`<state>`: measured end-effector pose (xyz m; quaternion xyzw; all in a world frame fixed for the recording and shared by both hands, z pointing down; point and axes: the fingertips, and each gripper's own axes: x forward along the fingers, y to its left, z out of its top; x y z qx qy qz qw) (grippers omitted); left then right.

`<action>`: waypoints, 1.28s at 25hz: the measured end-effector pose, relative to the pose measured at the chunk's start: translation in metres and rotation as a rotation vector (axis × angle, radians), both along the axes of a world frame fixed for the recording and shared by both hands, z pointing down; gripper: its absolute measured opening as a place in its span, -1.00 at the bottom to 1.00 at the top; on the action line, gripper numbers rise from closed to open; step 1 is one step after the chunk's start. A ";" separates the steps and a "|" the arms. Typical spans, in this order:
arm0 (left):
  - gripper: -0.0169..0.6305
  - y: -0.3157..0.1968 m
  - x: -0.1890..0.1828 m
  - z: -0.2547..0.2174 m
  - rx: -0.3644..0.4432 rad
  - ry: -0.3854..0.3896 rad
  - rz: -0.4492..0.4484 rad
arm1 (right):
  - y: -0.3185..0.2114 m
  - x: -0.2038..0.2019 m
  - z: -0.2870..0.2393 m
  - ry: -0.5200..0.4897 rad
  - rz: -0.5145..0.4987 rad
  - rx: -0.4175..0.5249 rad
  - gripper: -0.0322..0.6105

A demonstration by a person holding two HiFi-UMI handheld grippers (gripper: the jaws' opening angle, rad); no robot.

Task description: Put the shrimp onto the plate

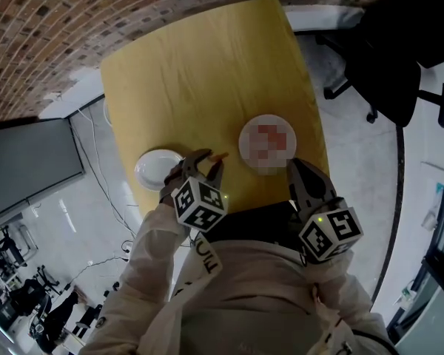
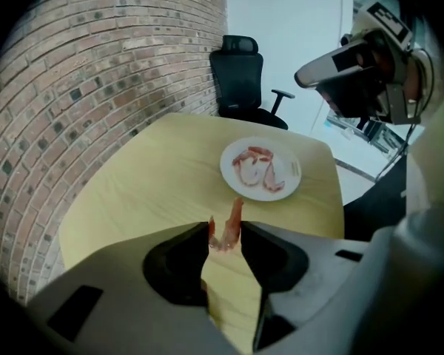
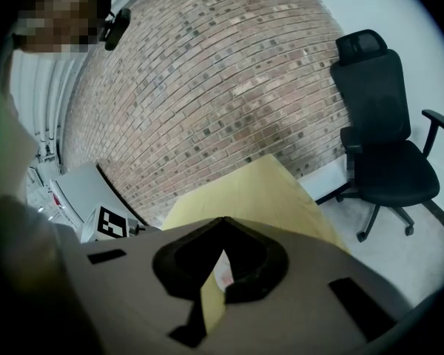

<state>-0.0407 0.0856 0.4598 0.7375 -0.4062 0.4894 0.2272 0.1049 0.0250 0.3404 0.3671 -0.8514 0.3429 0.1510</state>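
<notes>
An orange shrimp [image 2: 229,228] hangs pinched between the tips of my left gripper [image 2: 226,234], above the near part of the yellow table [image 2: 155,176]. In the head view that gripper [image 1: 209,163] sits between two white plates, with the shrimp [image 1: 220,155] at its tips. The plate [image 1: 281,121] on the right holds several shrimp [image 2: 259,170]; the plate [image 1: 145,170] on the left looks empty. My right gripper [image 1: 296,167] hovers by the table's near edge, just right of the filled plate. Its jaws meet at the tips with nothing between them [image 3: 220,222].
A black office chair [image 1: 385,72] stands on the grey floor beyond the table's right side. A brick wall [image 2: 96,87] runs behind the table. A grey panel [image 1: 29,161] and cables lie to the left. The far half of the table [image 1: 200,72] is bare.
</notes>
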 end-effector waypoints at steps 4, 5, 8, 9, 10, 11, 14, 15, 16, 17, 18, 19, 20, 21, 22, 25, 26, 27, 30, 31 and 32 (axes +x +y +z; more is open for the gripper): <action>-0.52 -0.010 0.033 0.000 -0.015 0.022 -0.020 | -0.011 0.022 -0.003 0.000 0.017 0.004 -0.82; -0.52 -0.012 0.040 0.001 -0.018 0.027 -0.020 | -0.013 0.027 -0.003 0.000 0.021 0.005 -0.83; -0.52 -0.017 0.064 0.003 -0.026 0.044 -0.009 | -0.020 0.045 -0.001 0.002 0.031 0.005 -0.82; -0.52 -0.018 0.072 0.004 -0.027 0.050 -0.005 | -0.022 0.051 0.000 0.003 0.033 0.004 -0.82; -0.52 -0.020 0.079 0.004 -0.028 0.055 -0.001 | -0.024 0.056 0.001 0.004 0.035 0.002 -0.82; -0.52 -0.022 0.087 0.005 -0.028 0.059 0.005 | -0.025 0.061 0.003 0.004 0.037 0.000 -0.82; -0.52 -0.026 0.109 0.006 -0.033 0.074 0.025 | -0.027 0.074 0.008 0.006 0.041 -0.006 -0.82; -0.52 -0.026 0.116 0.007 -0.036 0.079 0.031 | -0.028 0.077 0.009 0.006 0.042 -0.007 -0.82; -0.52 -0.027 0.122 0.008 -0.039 0.084 0.038 | -0.030 0.080 0.009 0.006 0.042 -0.008 -0.83; -0.52 -0.028 0.128 0.009 -0.042 0.088 0.044 | -0.031 0.084 0.009 0.006 0.043 -0.008 -0.82; -0.52 -0.029 0.133 0.010 -0.045 0.091 0.051 | -0.032 0.087 0.010 0.007 0.044 -0.009 -0.82; -0.52 -0.030 0.138 0.011 -0.047 0.092 0.057 | -0.034 0.091 0.011 0.008 0.046 -0.010 -0.83; -0.52 -0.031 0.142 0.013 -0.049 0.094 0.062 | -0.035 0.094 0.012 0.010 0.049 -0.012 -0.83; -0.52 -0.032 0.145 0.014 -0.052 0.095 0.066 | -0.036 0.098 0.013 0.011 0.053 -0.014 -0.83; -0.52 -0.033 0.149 0.015 -0.054 0.095 0.068 | -0.037 0.102 0.014 0.012 0.055 -0.017 -0.83; -0.52 -0.036 0.157 0.018 -0.065 0.093 0.071 | -0.039 0.111 0.018 0.010 0.059 -0.024 -0.82; -0.52 -0.036 0.159 0.020 -0.069 0.092 0.071 | -0.040 0.113 0.019 0.009 0.059 -0.027 -0.82; -0.52 -0.036 0.161 0.021 -0.074 0.092 0.071 | -0.040 0.115 0.020 0.008 0.059 -0.030 -0.82; -0.52 -0.038 0.163 0.025 -0.085 0.089 0.071 | -0.043 0.119 0.023 0.006 0.061 -0.033 -0.82; -0.52 -0.038 0.163 0.026 -0.087 0.087 0.069 | -0.044 0.120 0.023 0.006 0.061 -0.034 -0.82; -0.52 -0.038 0.163 0.026 -0.088 0.086 0.068 | -0.045 0.121 0.024 0.006 0.061 -0.035 -0.82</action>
